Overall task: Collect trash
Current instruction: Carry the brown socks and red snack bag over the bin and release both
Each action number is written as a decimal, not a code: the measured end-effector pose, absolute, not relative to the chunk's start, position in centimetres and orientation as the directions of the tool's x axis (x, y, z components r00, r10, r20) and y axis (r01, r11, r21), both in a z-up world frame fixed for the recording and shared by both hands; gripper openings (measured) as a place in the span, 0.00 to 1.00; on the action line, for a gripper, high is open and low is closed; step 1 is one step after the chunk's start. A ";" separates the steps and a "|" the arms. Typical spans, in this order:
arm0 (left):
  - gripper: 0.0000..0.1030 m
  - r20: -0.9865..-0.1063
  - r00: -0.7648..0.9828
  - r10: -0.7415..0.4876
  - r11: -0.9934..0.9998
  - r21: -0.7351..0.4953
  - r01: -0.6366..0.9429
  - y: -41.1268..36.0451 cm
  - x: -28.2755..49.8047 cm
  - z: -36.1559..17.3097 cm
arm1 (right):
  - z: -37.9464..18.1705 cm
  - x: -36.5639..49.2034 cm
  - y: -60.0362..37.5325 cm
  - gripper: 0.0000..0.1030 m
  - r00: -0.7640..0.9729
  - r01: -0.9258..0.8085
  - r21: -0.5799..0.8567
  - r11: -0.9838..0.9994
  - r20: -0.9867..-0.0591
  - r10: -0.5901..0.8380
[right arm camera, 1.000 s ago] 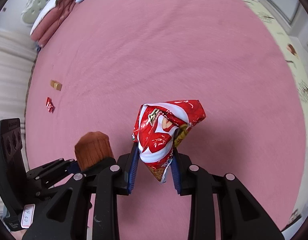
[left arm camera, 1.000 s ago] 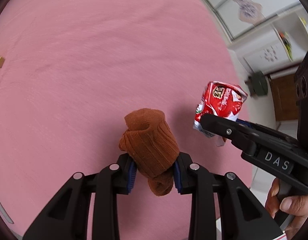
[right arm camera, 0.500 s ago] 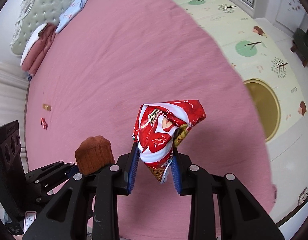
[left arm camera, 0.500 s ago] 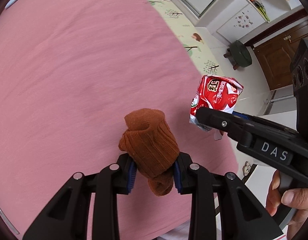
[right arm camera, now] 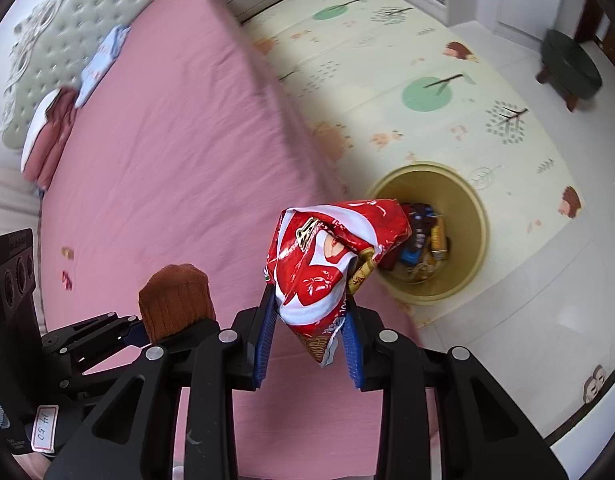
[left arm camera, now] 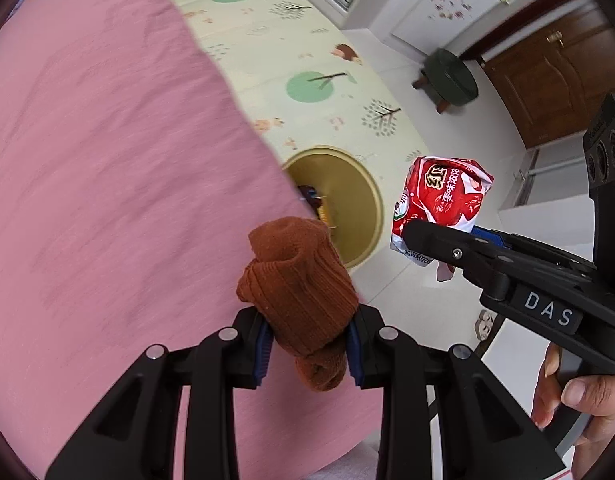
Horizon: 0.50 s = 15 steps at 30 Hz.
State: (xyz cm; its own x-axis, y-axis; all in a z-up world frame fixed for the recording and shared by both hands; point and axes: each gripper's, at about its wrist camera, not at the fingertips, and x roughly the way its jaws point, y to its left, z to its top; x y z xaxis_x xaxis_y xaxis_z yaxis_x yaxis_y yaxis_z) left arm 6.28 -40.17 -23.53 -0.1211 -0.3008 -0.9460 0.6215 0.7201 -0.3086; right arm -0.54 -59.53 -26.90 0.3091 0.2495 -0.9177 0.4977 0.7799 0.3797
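1. Wrapper (right arm camera: 327, 264), red/white, crumpled, pinched in right gripper (right arm camera: 309, 340), held over bed (right arm camera: 167, 152) edge, near bin (right arm camera: 473, 248).
2. Sock (left arm camera: 295, 292), brown, balled, clamped in left gripper (left arm camera: 307, 344), above bed edge.
3. Bin on floor beside bed, trash inside.
4. Two small scraps (right arm camera: 67, 266) on bed, far side.

The left tool (left arm camera: 309, 350) is clamped on a rolled brown sock (left arm camera: 297, 294), blue pads pressing its sides, over the edge of the pink bed (left arm camera: 107, 180); to the right, the right tool (left arm camera: 439, 248), held by a hand (left arm camera: 575, 396), pinches a crumpled red snack wrapper (left arm camera: 441, 202); beyond the sock a yellow bin (left arm camera: 357, 204) stands on the patterned floor mat (left arm camera: 307, 52) beside the bed, wrappers inside; farther off, a dark green stool (left arm camera: 449, 76) near a brown wooden door (left arm camera: 555, 68).
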 end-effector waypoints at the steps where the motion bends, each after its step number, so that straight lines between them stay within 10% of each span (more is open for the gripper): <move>1: 0.29 -0.946 -0.127 -0.298 0.713 -0.309 0.629 -40.9 6.3 -23.6 | -27.2 -0.8 -60.4 0.29 0.307 0.508 0.377 0.774 -0.919 0.246; 15: 0.30 -0.947 -0.214 -0.238 0.635 -0.319 0.704 -53.1 6.4 -27.4 | -31.5 -3.2 -70.0 0.30 0.291 0.650 0.363 0.668 -0.931 0.222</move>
